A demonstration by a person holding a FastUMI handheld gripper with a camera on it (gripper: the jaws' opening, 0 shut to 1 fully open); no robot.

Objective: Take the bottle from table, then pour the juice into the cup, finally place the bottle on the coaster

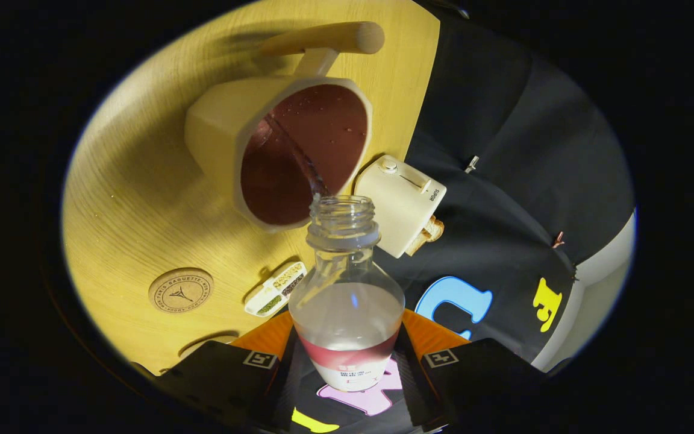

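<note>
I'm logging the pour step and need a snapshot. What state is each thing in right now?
bottle: uncapped, tilted toward the cup, held between the fingers, a thin stream leaving its mouth.
cup: on the table, holding dark red juice, receiving the stream.
gripper: shut on the bottle.
coaster: flat on the table, nothing on it.
toaster: beside the cup, bread in its slot.
small tray: on the table, compartments filled.

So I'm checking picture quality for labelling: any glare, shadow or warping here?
Gripper view: fisheye bends the table edge; the cup casts a soft shadow; small glints on the bottle gripped between the fingers; the coaster stays sharp; the rim falls dark.
</note>
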